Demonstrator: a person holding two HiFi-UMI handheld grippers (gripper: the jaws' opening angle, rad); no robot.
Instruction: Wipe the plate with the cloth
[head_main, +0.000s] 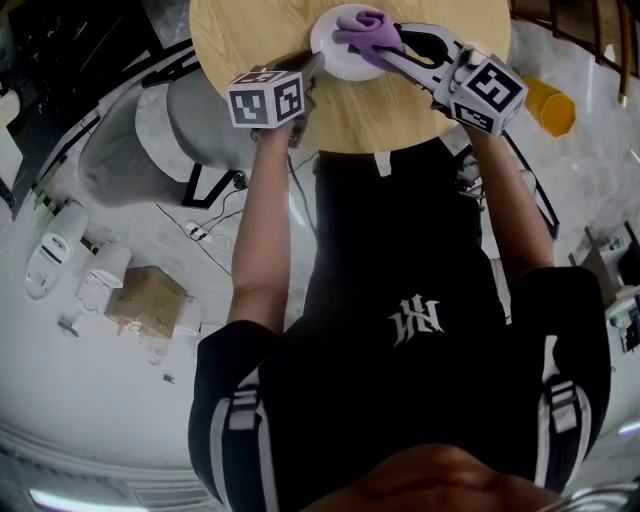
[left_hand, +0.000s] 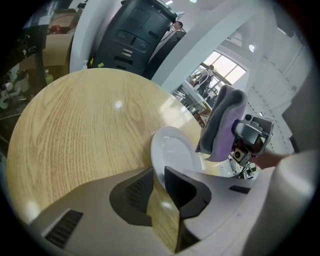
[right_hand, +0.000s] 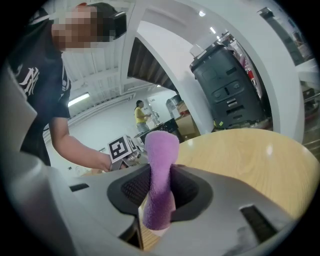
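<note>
Only the near part of the round wooden table (head_main: 250, 35) is showing in the head view, and its far side is running off the top edge. The person's black-shirted torso is filling the lower half of that view and hiding the floor behind it. A tall dark machine (left_hand: 132, 30) is standing beyond the table in the left gripper view, its top cut off by the frame. A cardboard box (head_main: 146, 300) is lying on the floor, well apart from the table.

The white plate (head_main: 335, 58) is sitting on the table close to the edge nearest the person. The purple cloth (head_main: 368, 30) is bunching over the plate's far right part, but it is hard to tell whether it is touching the plate's surface. The plate's near rim is disappearing between the jaws of the left gripper (left_hand: 160, 176), which is slanting steeply down and pinching that rim. The right gripper (right_hand: 159, 186) is reaching in nearly level from the right. Its jaws are clamping the cloth's folded middle, and a rounded tuft is sticking up past the pads. Both forearms are stretching forward toward the table.
</note>
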